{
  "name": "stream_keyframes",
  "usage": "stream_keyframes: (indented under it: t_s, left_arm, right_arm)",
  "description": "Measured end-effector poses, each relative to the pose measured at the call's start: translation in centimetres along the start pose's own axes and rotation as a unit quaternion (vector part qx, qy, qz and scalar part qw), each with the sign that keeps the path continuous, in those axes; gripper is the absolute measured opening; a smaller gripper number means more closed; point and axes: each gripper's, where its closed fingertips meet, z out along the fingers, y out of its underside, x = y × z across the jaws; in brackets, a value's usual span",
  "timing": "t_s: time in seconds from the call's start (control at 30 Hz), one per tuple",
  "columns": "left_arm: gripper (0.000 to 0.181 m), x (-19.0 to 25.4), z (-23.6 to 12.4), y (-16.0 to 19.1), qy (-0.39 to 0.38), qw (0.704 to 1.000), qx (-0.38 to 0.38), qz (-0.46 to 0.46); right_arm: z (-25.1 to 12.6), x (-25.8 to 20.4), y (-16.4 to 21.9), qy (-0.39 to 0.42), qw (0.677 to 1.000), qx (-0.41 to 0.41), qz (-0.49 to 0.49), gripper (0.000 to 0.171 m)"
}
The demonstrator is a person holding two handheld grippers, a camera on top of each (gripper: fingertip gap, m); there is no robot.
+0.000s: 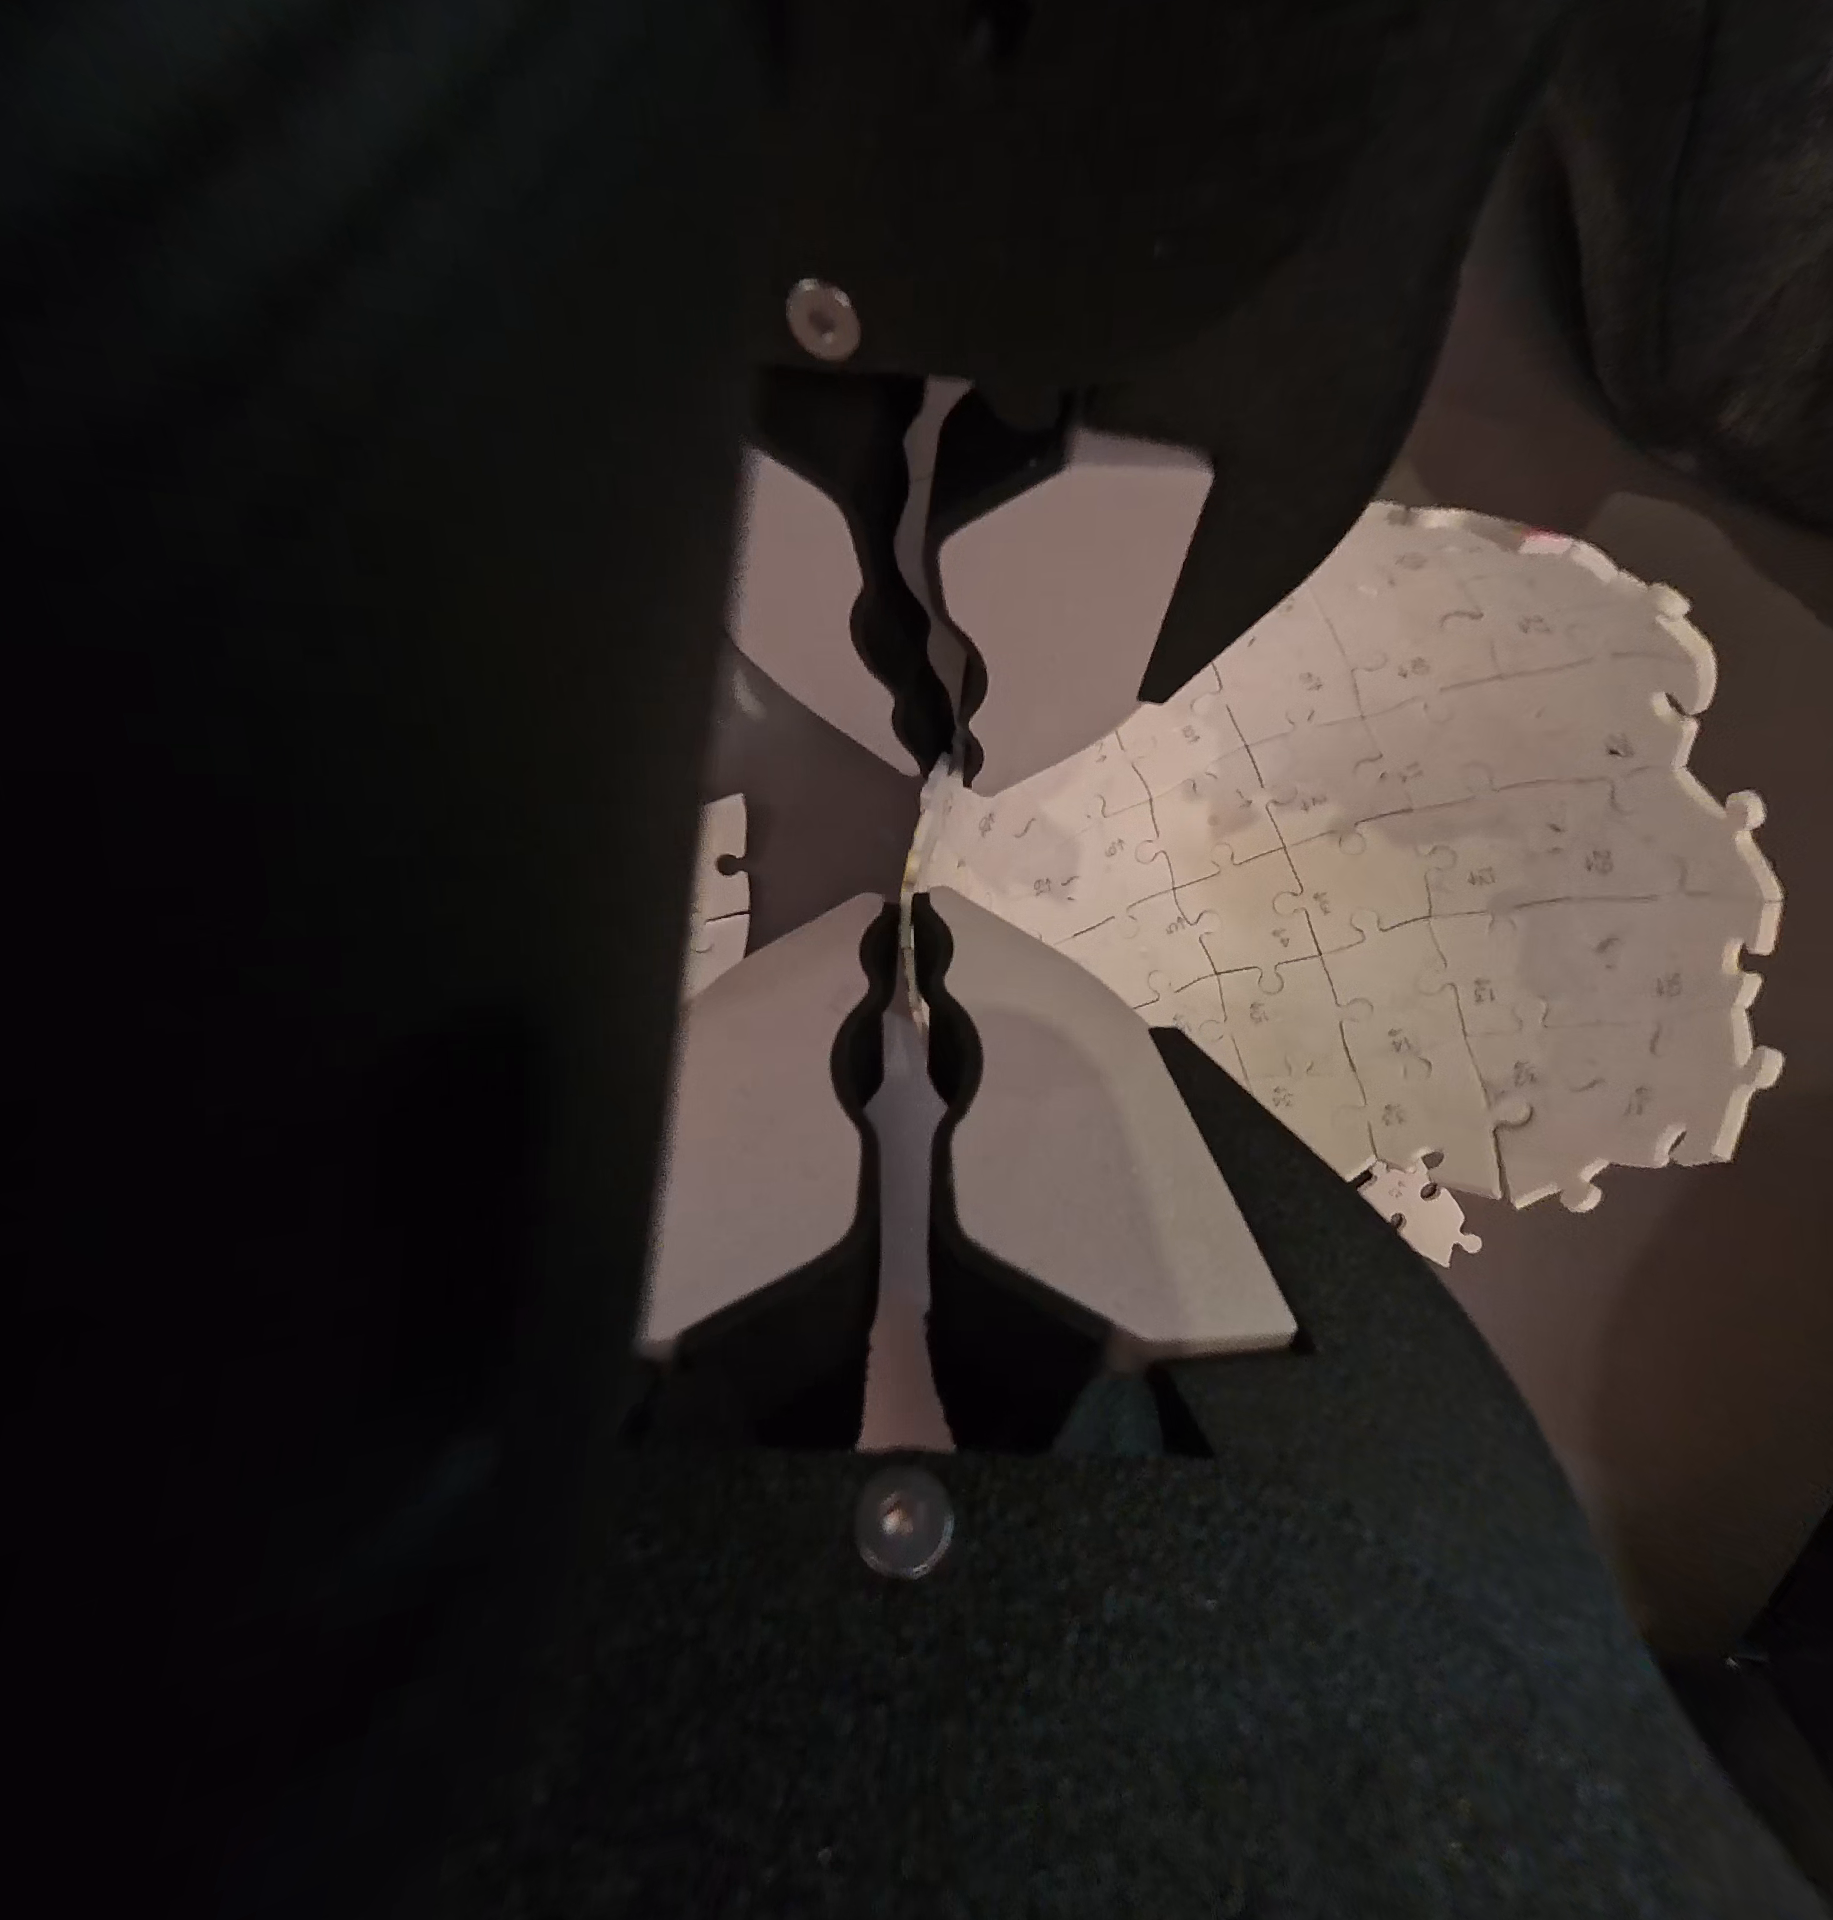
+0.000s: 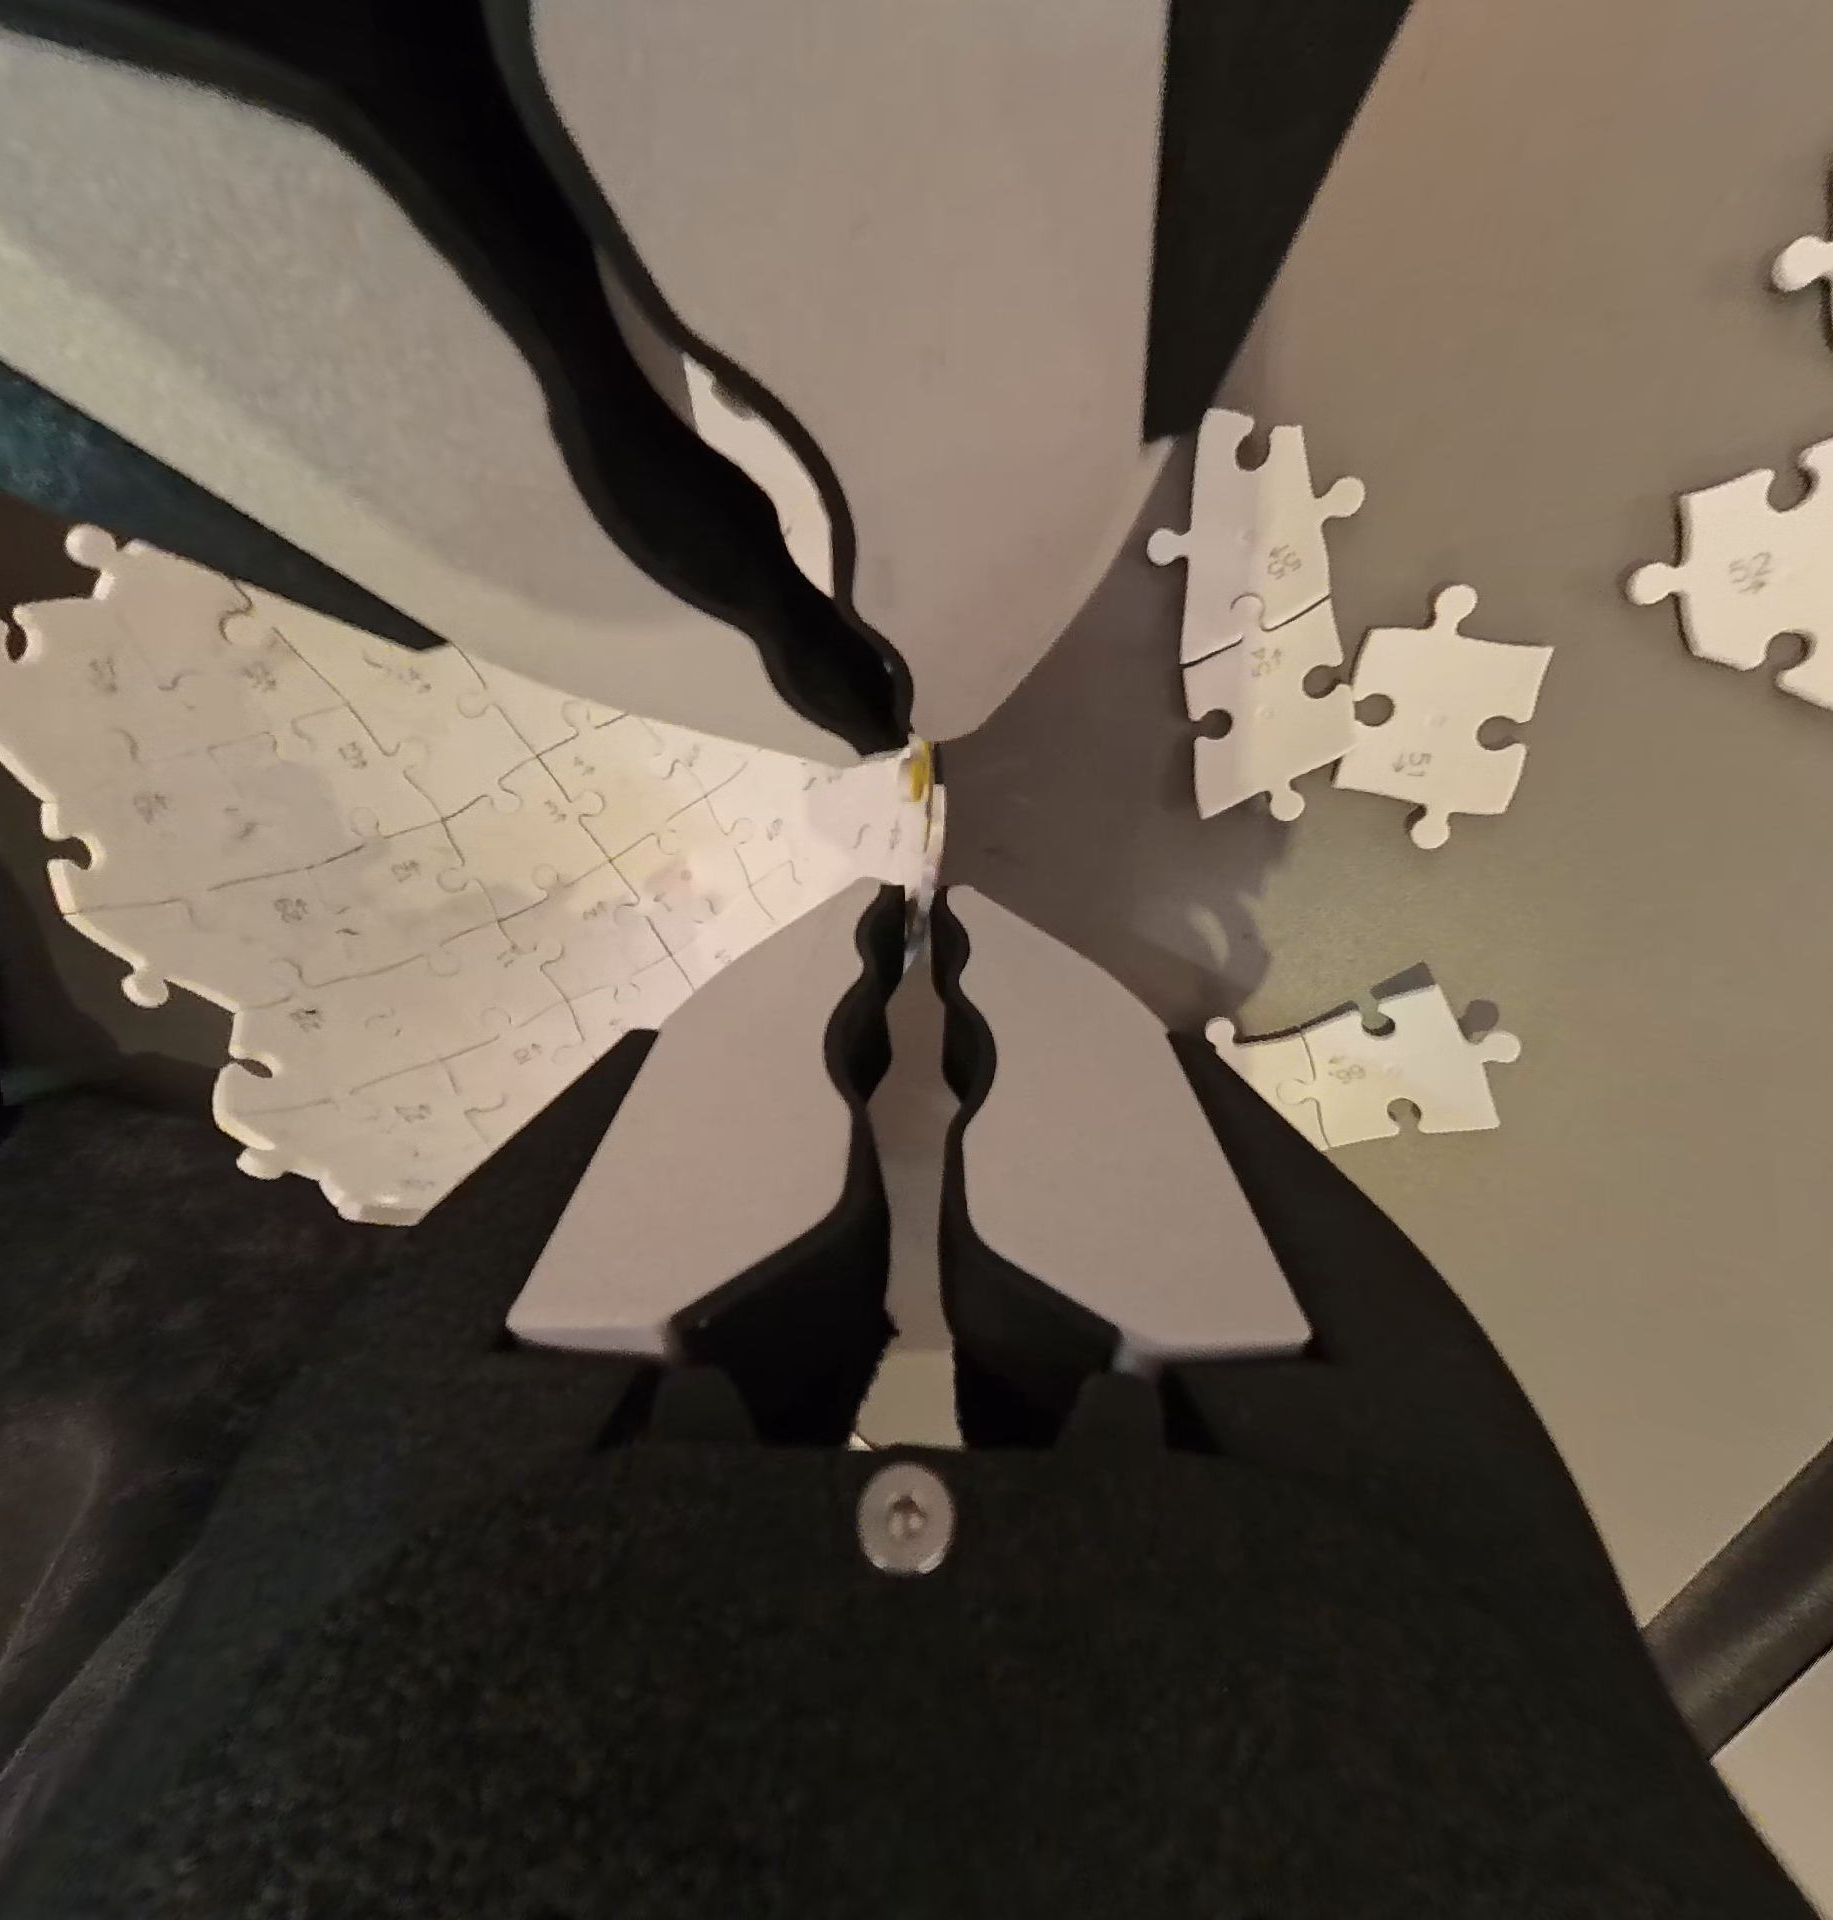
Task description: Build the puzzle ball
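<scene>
The partly built puzzle ball (image 1: 1411, 883) is a curved shell of joined white pieces, seen from its inner side. In the left wrist view my left gripper (image 1: 914, 920) comes up from below and is shut on the shell's near edge. My right gripper (image 1: 959, 764) comes down from above and pinches the same edge just beside it. In the right wrist view the shell (image 2: 372, 831) spreads to the left. My right gripper (image 2: 927, 909) is shut on its edge, with the left gripper (image 2: 907, 732) opposite and almost touching tip to tip.
Loose white pieces lie on the grey table (image 2: 1514, 1351) to the right: a joined pair (image 2: 1265, 613), a single piece (image 2: 1431, 717), another joined pair (image 2: 1379, 1081) and larger pieces (image 2: 1774, 582). One small piece (image 1: 1421, 1210) lies under the shell. The table's dark edge (image 2: 1774, 1590) runs at lower right. Left and right tips are no more than a few centimetres apart.
</scene>
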Motion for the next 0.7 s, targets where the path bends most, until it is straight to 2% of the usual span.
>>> stream_keyframes:
  t_s: [0.7]
  left_arm:
    - [0.003,-0.18,0.15,-0.15,-0.023,1.000,-0.001,0.015]
  right_arm:
    - [-0.03,-0.08,-0.01,-0.005,1.000,0.005,-0.013,0.005]
